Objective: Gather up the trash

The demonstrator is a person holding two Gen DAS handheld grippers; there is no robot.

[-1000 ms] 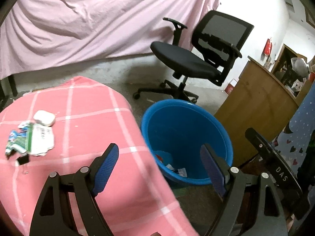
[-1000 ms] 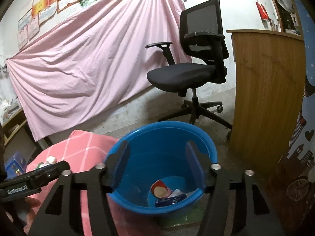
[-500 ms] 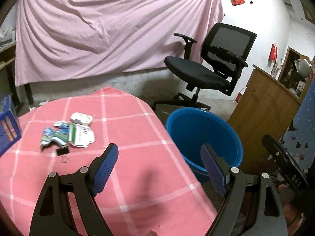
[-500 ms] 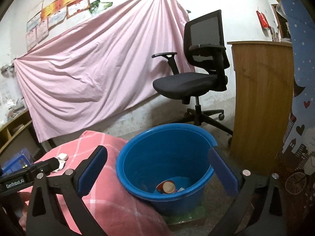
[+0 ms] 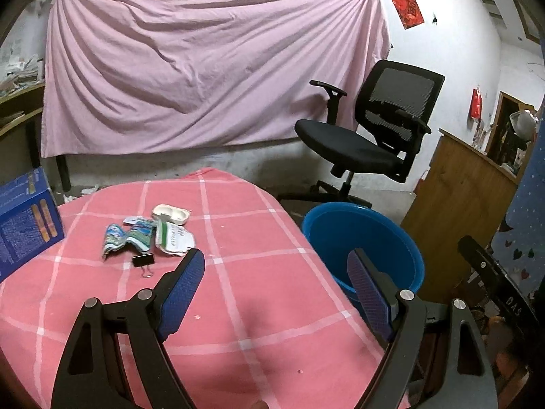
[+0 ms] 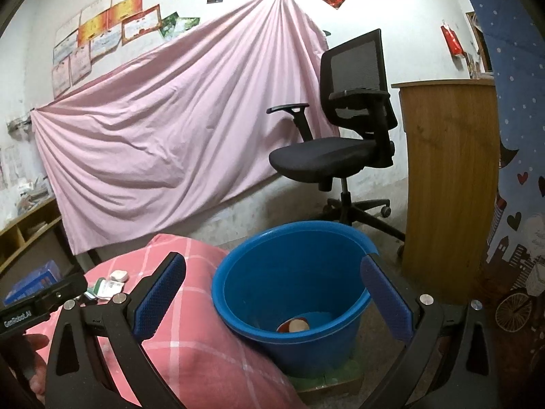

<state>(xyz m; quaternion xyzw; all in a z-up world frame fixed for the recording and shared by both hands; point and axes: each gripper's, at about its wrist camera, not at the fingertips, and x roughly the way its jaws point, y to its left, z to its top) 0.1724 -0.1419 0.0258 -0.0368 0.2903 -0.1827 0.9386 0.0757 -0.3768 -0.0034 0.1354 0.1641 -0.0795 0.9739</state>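
Trash lies in a small pile on the pink checked table (image 5: 238,306): a white plastic tray (image 5: 170,213), crumpled blue-green wrappers (image 5: 127,238), a white and green wrapper (image 5: 173,238) and a black binder clip (image 5: 143,259). My left gripper (image 5: 275,259) hovers open over the table, short of the pile, with nothing between its blue pads. The blue bucket (image 5: 357,235) stands on the floor at the table's right edge. In the right wrist view my right gripper (image 6: 272,266) is wide open and empty in front of the bucket (image 6: 306,347). A red and white cup (image 6: 294,325) lies inside the bucket.
A blue box (image 5: 24,225) stands at the table's left edge. Behind the bucket are a black office chair (image 5: 361,146) and a wooden counter (image 5: 460,204). A pink sheet (image 5: 204,68) covers the back wall. The left gripper's body (image 6: 41,300) shows at the lower left of the right wrist view.
The left gripper has swung from over the bucket to above the table, bringing the trash pile ahead of it. The right gripper's jaws have spread wide and it has drawn back from the bucket.
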